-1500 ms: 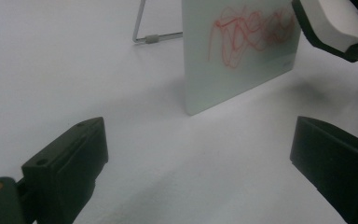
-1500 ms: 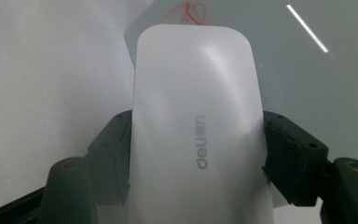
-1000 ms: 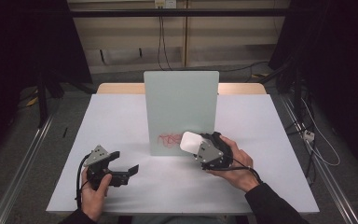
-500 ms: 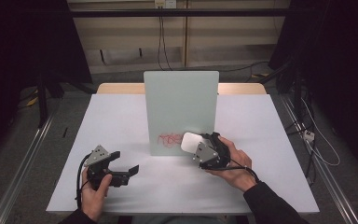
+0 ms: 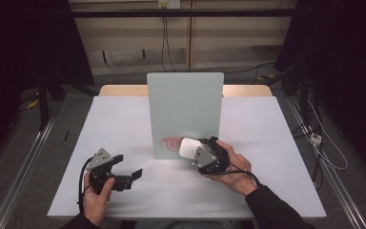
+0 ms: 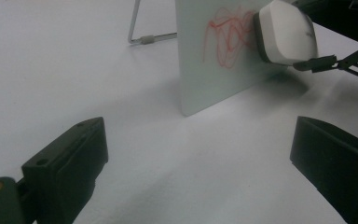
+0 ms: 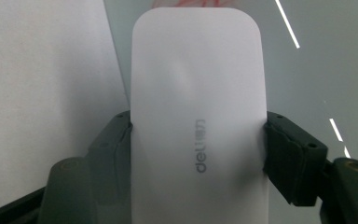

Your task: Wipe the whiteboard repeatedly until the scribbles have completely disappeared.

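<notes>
One eraser (image 5: 188, 148) clamped in right gripper (image 5: 201, 155), against whiteboard (image 5: 185, 112)

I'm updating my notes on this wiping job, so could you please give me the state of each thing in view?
Whiteboard: upright on its stand, red scribble low on its face.
Eraser: clamped from both sides, pressed against the board beside the scribble.
Right gripper: shut on the eraser.
Left gripper: open, empty, low over the table.

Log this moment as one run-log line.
right gripper: shut on white eraser | eraser: pressed against upright board at red scribble | left gripper: open, idle on table
</notes>
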`<act>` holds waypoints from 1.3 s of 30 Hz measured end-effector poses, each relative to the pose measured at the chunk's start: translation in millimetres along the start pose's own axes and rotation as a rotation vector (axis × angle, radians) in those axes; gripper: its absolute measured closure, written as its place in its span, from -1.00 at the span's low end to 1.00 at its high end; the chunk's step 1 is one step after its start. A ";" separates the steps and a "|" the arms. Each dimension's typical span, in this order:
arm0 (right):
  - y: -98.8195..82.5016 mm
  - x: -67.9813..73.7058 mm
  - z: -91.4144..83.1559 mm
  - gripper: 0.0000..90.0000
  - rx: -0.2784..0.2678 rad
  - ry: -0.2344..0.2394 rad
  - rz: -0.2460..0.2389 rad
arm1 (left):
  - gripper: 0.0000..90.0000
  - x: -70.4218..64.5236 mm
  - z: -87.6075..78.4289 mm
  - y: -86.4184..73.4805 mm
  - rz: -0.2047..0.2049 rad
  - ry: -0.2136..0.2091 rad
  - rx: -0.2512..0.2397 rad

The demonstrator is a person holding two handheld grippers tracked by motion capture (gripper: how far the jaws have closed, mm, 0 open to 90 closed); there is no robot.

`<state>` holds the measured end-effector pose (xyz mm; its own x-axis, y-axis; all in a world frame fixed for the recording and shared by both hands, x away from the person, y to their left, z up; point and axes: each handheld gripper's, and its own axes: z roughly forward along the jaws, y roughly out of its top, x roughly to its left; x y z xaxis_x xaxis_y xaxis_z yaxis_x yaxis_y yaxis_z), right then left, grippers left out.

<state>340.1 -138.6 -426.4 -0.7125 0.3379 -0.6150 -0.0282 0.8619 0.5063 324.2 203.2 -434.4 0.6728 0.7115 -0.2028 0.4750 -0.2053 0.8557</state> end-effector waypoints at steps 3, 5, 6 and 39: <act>1.8 3.7 4.3 -0.30 0.001 0.036 -0.014 | -0.91 0.2 0.0 0.0 0.000 0.000 0.000; 3.2 6.4 6.9 -0.30 0.004 0.054 -0.028 | -0.91 0.1 0.0 0.0 0.000 0.000 0.000; 3.6 7.1 8.1 -0.30 0.006 0.067 -0.031 | -0.91 0.2 0.0 0.1 0.001 -0.001 0.000; 18.7 8.8 18.2 -0.30 -0.030 0.109 -0.044 | -0.91 0.7 -0.4 0.1 -0.004 0.000 -0.002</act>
<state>346.1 -112.7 -433.3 -0.7819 0.2556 -0.5687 -0.0809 0.8628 0.4990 324.5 203.9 -434.3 0.6709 0.7123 -0.2062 0.4765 -0.2010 0.8559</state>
